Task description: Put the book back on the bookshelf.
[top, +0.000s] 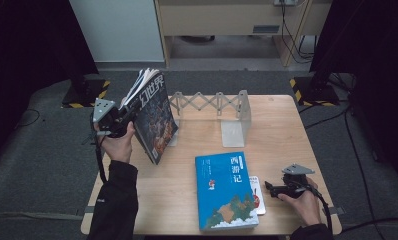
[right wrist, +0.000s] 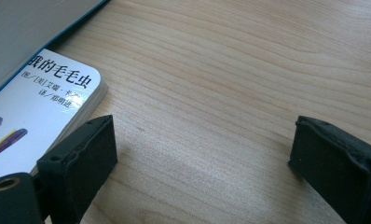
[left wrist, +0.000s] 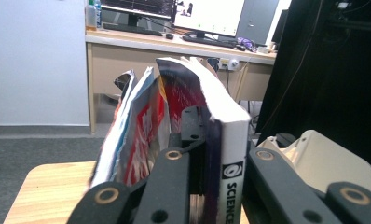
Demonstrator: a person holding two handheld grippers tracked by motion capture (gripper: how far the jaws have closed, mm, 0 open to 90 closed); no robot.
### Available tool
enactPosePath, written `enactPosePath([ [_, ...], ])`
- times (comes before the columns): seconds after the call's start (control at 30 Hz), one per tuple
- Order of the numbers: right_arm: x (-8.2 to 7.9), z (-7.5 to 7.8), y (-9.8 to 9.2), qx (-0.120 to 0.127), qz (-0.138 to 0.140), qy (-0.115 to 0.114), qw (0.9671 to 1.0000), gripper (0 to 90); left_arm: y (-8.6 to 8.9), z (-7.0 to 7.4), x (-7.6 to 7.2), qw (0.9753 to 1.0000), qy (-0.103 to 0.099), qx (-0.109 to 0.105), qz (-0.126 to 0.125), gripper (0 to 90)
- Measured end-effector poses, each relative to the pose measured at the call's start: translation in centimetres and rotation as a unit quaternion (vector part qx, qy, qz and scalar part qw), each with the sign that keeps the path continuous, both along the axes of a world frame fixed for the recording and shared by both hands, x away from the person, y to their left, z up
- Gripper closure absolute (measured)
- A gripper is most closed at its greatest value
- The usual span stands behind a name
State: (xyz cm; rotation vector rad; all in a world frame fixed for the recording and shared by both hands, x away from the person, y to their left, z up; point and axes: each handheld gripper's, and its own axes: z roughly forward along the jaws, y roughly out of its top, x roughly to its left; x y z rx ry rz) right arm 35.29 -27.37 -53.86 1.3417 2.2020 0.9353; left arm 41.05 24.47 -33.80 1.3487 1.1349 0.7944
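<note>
My left gripper (top: 129, 119) is shut on a dark magazine (top: 154, 117), held upright and tilted above the table's left side. In the left gripper view the jaws clamp its white spine (left wrist: 230, 177), and the loose pages (left wrist: 137, 135) fan out to the left. A blue book (top: 224, 192) lies flat near the front middle of the table, over a small white book (top: 257, 195). My right gripper (top: 268, 187) rests open on the table just right of that white book (right wrist: 30, 112), with bare wood between its fingers.
A grey expanding book rack (top: 214, 107) with metal end plates stands at the back of the wooden table (top: 282, 130). Black stands (top: 314, 85) sit on the floor beyond both far corners. A desk with monitors (left wrist: 174, 32) is behind.
</note>
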Motion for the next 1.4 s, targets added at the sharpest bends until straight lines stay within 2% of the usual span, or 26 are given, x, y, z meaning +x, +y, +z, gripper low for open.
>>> enactPosePath([
  [0.17, 0.0, 0.0, 0.0, -0.001, 0.002, 0.0, 1.0, 7.2, -0.5, -0.8, 1.0, 0.9999, -0.005, -0.008, 0.008, 82.3],
  [0.3, 0.0, 0.0, 0.0, -0.001, 0.002, 0.0, 1.0, 7.0, -0.7, -1.3, 1.8, 0.9995, -0.014, -0.008, 0.029, 82.2],
  [0.4, 0.0, 0.0, 0.0, -0.001, 0.002, 0.0, 1.0, 7.0, -0.9, -1.8, 2.3, 0.999, -0.014, -0.013, 0.041, 82.2],
  [0.5, 0.0, 0.0, 0.0, -0.002, 0.003, 0.0, 1.0, 6.9, -0.9, -2.2, 2.7, 0.9979, -0.028, -0.017, 0.055, 82.2],
  [0.63, 0.1, 0.0, 0.1, 0.0, 0.001, 0.0, 1.0, 6.4, -1.1, -2.9, 3.0, 0.9978, -0.028, -0.02, 0.056, 82.1],
  [0.77, 0.0, 0.0, 0.1, 0.0, 0.001, 0.001, 1.0, 6.4, -1.6, -3.5, 3.0, 0.9981, -0.023, -0.008, 0.056, 82.1],
  [0.93, 0.0, 0.0, 0.1, 0.0, 0.001, 0.001, 1.0, 6.4, -2.1, -3.5, 3.4, 0.9982, -0.027, -0.006, 0.054, 82.1],
  [1.13, 0.1, 0.0, 0.1, 0.0, 0.001, 0.0, 1.0, 6.2, -2.6, -3.6, 4.1, 0.9972, -0.039, -0.01, 0.064, 82.1],
  [1.27, 0.1, 0.0, 0.1, 0.0, 0.003, 0.001, 1.0, 6.0, -2.9, -3.4, 4.7, 0.997, -0.045, 0.002, 0.063, 82.1],
  [1.4, 0.1, 0.0, 0.1, 0.0, 0.003, 0.001, 1.0, 6.0, -2.7, -3.9, 4.8, 0.9965, -0.053, 0.0, 0.064, 82.1],
])
